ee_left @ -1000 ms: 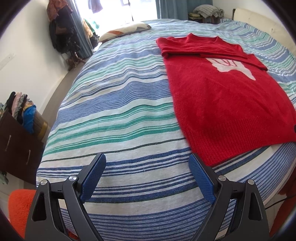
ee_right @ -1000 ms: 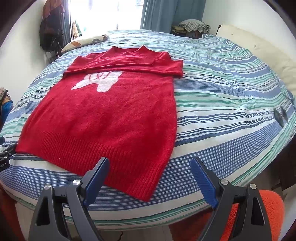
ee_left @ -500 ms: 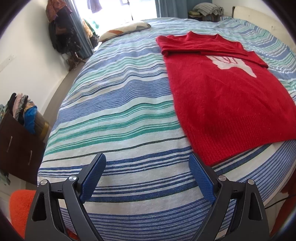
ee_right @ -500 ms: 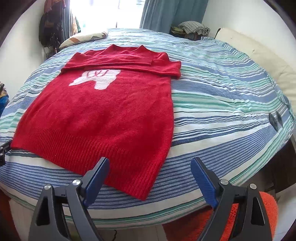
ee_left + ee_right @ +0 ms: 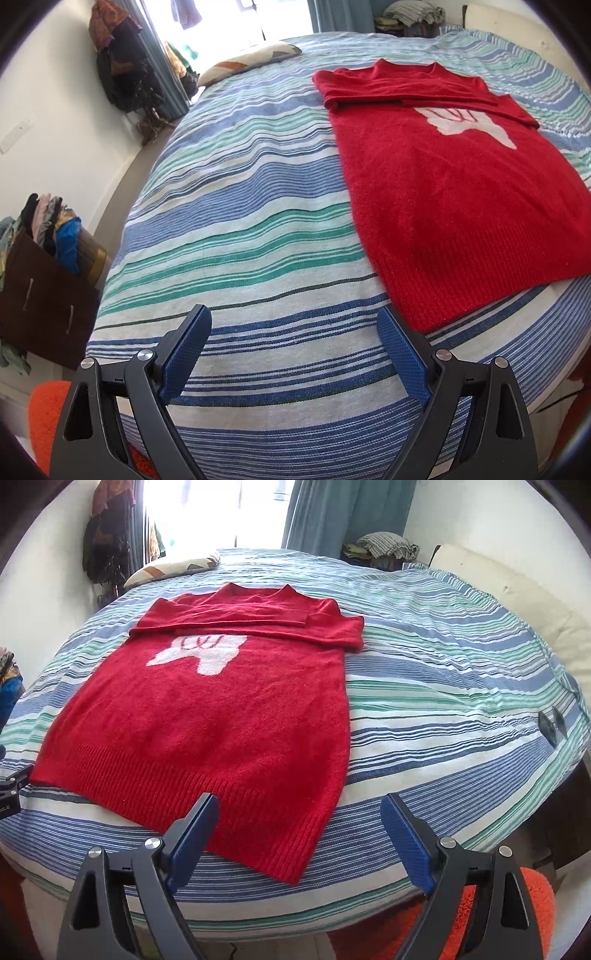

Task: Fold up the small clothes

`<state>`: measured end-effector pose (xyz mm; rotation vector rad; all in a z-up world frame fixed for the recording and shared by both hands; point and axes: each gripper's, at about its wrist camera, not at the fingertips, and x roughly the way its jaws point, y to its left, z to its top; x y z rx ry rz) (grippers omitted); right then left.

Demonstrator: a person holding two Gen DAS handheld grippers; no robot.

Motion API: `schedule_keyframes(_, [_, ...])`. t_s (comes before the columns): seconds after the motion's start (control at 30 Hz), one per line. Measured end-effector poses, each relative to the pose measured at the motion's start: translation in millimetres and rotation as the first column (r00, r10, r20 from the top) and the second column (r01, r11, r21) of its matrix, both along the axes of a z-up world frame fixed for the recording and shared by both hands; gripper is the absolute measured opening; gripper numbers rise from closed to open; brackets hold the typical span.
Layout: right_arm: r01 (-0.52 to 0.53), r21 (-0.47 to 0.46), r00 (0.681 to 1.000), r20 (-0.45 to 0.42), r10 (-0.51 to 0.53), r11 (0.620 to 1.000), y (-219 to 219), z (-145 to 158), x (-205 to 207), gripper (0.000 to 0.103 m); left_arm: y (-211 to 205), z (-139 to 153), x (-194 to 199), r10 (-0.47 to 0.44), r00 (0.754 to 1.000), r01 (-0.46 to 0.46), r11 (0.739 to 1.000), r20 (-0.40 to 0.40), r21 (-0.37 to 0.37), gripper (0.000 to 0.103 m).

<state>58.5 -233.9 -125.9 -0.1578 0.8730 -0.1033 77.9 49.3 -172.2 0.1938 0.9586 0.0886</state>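
Both my grippers, left (image 5: 293, 345) & right (image 5: 299, 834), gape empty; red sweater (image 5: 221, 709) lies flat, right edge cropped in left view, collar far, hem near.

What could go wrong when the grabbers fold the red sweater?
The sweater has its hem near the bed's front edge, so a tug toward that edge might drag it off. The sleeves are already folded across the chest; a quick lift could shake them loose. The left gripper and right gripper are both open and might pinch the striped cover too.
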Motion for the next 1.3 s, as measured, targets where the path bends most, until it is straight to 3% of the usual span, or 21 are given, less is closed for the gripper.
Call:
schedule_keyframes(0.3, [0.003, 0.023, 1.000, -0.005, -0.002, 1.000, -3.9, -0.8, 2.6, 0.088, 0.4, 2.0, 2.3, 0.003, 1.000, -0.003, 1.000, -0.014, -0.015, 0.092])
schedule_keyframes(0.37, [0.032, 0.069, 0.999, 0.014, -0.033, 0.997, -17.3, 8.1, 3.0, 0.088, 9.5, 11.0, 4.0, 0.005, 1.000, -0.007, 0.992, -0.011, -0.126, 0.092])
schedule_keyframes(0.43, [0.092, 0.144, 0.994, 0.052, -0.101, 0.985, -41.0, 21.3, 1.4, 0.088, 20.1, 17.0, 9.9, 0.001, 1.000, -0.006, 0.960, -0.018, -0.279, 0.094])
schedule_keyframes(0.5, [0.126, 0.270, 0.989, 0.045, -0.143, 0.955, -67.1, 26.7, 2.4, 0.088, 22.8, 14.2, 22.4, -0.020, 0.998, -0.003, 0.926, -0.056, -0.377, 0.094])
schedule_keyframes(0.57, [0.120, 0.401, 0.992, -0.022, -0.121, 0.908, -84.2, 18.9, 9.2, 0.088, 16.4, 4.0, 36.2, -0.051, 0.994, 0.005, 0.910, -0.100, -0.415, 0.094])
schedule_keyframes(0.7, [0.073, 0.578, 0.991, -0.134, 0.007, 0.813, -79.5, -12.5, 18.5, 0.088, -8.1, -10.0, 46.2, -0.081, 0.986, 0.026, 0.936, -0.144, -0.352, 0.091])
schedule_keyframes(0.8, [0.032, 0.607, 0.983, -0.163, 0.085, 0.794, -61.1, -30.1, 24.0, 0.081, -20.5, -10.3, 46.0, -0.111, 0.980, 0.048, 0.936, -0.164, -0.348, 0.059])
schedule_keyframes(0.83, [0.026, 0.602, 0.980, -0.172, 0.098, 0.798, -57.1, -33.6, 26.4, 0.064, -23.5, -10.6, 46.6, -0.124, 0.977, 0.056, 0.933, -0.173, -0.354, 0.026])
schedule_keyframes(0.87, [0.029, 0.591, 0.977, -0.186, 0.101, 0.806, -55.3, -35.2, 29.1, 0.031, -26.5, -11.5, 48.3, -0.135, 0.972, 0.058, 0.931, -0.192, -0.360, 0.005])
schedule_keyframes(0.9, [0.037, 0.591, 0.976, -0.194, 0.097, 0.806, -56.0, -35.8, 30.3, 0.009, -26.4, -10.5, 49.9, -0.129, 0.971, 0.048, 0.931, -0.201, -0.362, 0.004])
schedule_keyframes(1.0, [0.063, 0.652, 0.979, -0.185, 0.079, 0.756, -65.8, -31.5, 31.2, 0.009, -21.5, 0.8, 52.5, -0.120, 0.972, 0.027, 0.912, -0.203, -0.409, 0.002])
schedule_keyframes(1.13, [0.020, 0.700, 0.991, -0.108, 0.079, 0.714, -73.8, -4.6, 45.2, 0.008, -9.4, 32.3, 72.8, -0.121, 0.978, 0.015, 0.852, -0.169, -0.524, 0.002])
schedule_keyframes(1.3, [-0.018, 0.720, 0.999, -0.020, 0.047, 0.694, -85.7, 27.7, 117.8, 0.008, -3.5, 70.7, 162.4, -0.080, 0.991, 0.000, 0.795, -0.106, -0.606, 0.002])
